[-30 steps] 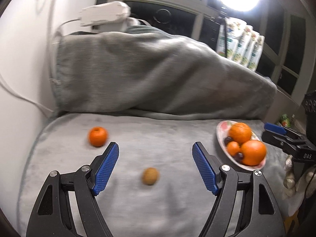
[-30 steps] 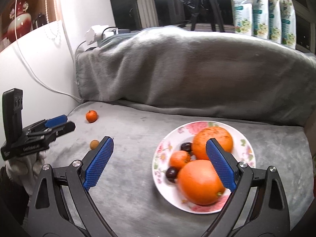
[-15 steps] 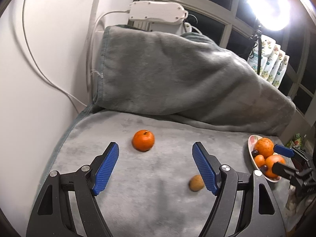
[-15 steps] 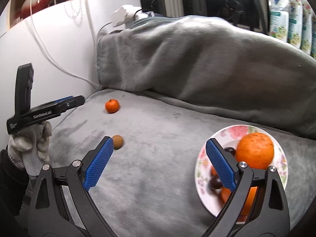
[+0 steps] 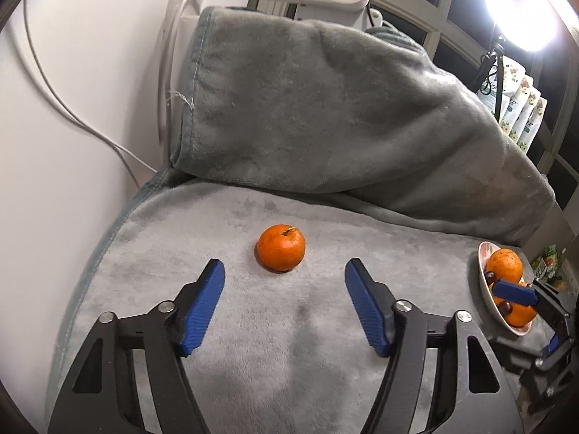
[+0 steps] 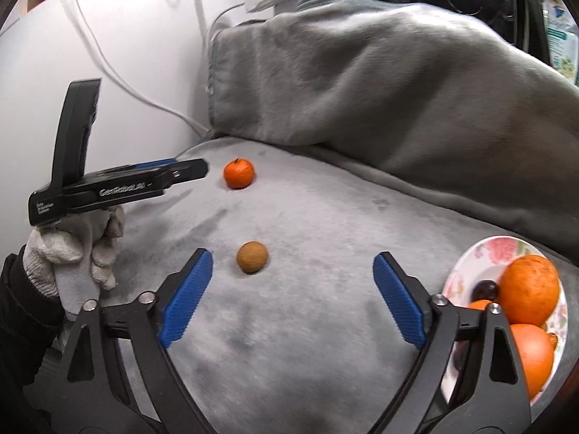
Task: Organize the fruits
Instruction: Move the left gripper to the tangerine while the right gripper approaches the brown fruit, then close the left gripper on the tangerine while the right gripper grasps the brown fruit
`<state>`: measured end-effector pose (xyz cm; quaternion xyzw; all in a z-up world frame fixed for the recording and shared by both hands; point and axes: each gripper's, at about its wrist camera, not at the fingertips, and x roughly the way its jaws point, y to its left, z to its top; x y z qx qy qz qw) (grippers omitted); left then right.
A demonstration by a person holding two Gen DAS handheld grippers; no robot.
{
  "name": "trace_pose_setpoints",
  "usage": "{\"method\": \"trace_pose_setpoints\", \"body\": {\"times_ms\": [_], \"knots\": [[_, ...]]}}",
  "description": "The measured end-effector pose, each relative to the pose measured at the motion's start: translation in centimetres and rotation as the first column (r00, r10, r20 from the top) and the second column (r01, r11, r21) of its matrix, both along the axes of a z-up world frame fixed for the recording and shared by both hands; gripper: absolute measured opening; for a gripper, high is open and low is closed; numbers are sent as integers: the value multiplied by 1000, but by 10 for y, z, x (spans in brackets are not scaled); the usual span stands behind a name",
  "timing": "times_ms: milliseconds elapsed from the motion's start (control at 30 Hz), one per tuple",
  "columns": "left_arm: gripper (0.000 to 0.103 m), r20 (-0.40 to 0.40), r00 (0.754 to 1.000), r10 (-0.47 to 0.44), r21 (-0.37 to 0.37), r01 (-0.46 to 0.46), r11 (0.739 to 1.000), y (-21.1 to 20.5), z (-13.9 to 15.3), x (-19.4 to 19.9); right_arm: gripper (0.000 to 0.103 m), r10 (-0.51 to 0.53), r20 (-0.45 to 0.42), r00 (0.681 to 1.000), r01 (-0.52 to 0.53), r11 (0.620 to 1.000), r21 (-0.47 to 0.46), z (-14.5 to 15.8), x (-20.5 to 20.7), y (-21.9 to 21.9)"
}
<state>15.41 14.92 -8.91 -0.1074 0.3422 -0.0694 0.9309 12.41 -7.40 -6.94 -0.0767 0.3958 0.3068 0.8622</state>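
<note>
most of the sorting looks done: the floral plate, at 3 o'clock on the grey blanket, already holds two large oranges, a smaller orange fruit and a couple of dark plum-like fruits (the exact count is hidden behind the finger).

two pieces are left out on the blanket. the tangerine lies at 12 o'clock just ahead of the left gripper, whose jaws are closing with nothing between them yet. the small brown fruit sits at about 11 o'clock of the right gripper, nearer its left finger; those jaws are closing too, still wide and touching nothing.

by my reading, each gripper is lining up on one stray fruit, and both still need carrying over to the plate.
</note>
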Motion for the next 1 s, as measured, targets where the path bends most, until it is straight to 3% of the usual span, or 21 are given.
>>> {"method": "trace_pose_setpoints", "body": {"times_ms": [133,367,433,1000], "knots": [[65,-10,1000,-6,-3,6,1000,-2,-2,8,81,28,-18,999,-28,1000,-11,-8,1,13],[63,-26,1000,-11,10,11,1000,-6,-9,23,78,41,-49,998,-42,999,-12,-20,5,25],[63,-32,999,-14,5,14,1000,-7,-11,27,72,44,-60,997,-45,999,-14,-24,7,28],[59,-102,994,-32,13,33,999,-12,-31,58,53,70,-115,991,-74,997,-28,-37,20,49]]}}
